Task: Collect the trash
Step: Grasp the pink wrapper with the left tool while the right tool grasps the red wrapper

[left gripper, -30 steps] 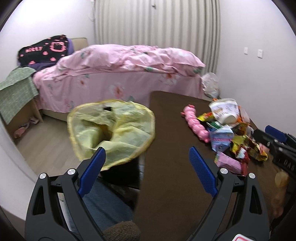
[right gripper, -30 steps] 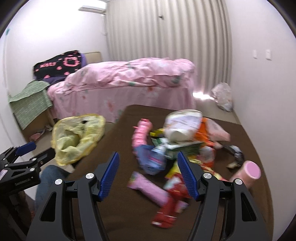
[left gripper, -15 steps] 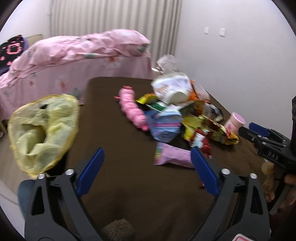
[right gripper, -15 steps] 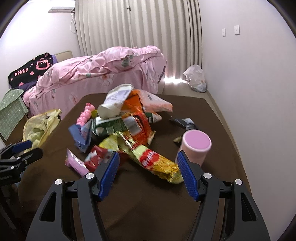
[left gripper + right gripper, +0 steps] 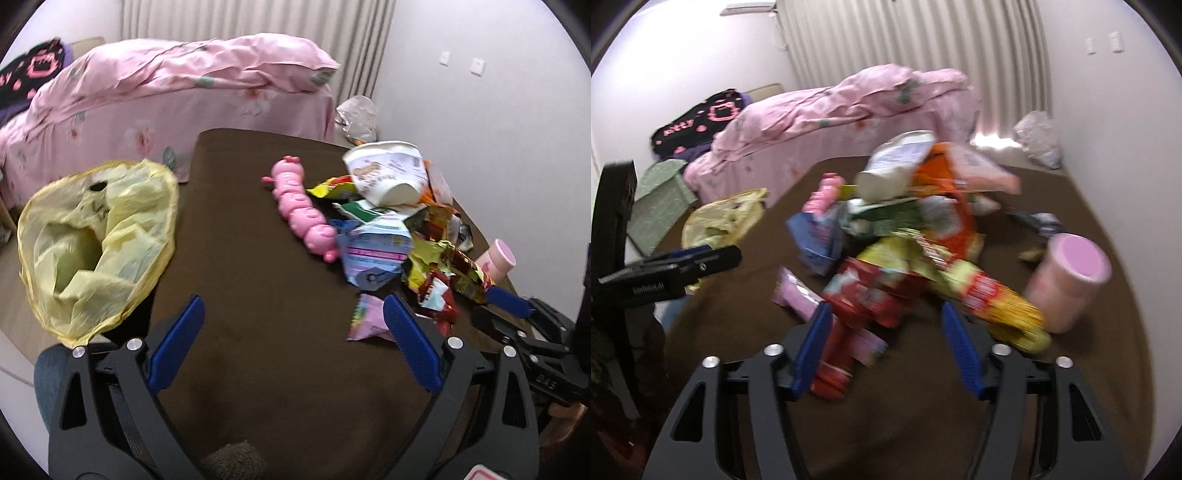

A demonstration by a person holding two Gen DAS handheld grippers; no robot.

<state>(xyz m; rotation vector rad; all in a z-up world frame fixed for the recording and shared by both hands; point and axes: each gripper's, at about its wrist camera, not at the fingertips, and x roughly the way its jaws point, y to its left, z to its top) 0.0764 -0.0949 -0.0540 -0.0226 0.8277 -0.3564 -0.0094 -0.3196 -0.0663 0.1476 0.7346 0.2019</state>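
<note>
Right gripper [image 5: 886, 347]: jaws apart but just been narrowing, angled down over the near edge of the trash pile [image 5: 905, 236]. Red wrapper [image 5: 864, 299] sits between the blue pads [image 5: 960, 350]; can't tell through the blur if they touch it.

Left gripper [image 5: 291, 343]: jaws spread full, nothing between them, only bare brown table [image 5: 240, 258] under the gap. Its right pad overlaps the pink packet [image 5: 365, 317] at the pile's near-left corner.

Pile sits mid-table: white cup [image 5: 388, 173] tipped on top at the far side, pink caterpillar toy [image 5: 303, 210] along its left side, pink-lidded tub [image 5: 1067, 277] just right of it.

Yellow bag [image 5: 96, 240] hangs open off the table's left edge, well apart from the pile. Pink bed [image 5: 166, 92] beyond the table.
</note>
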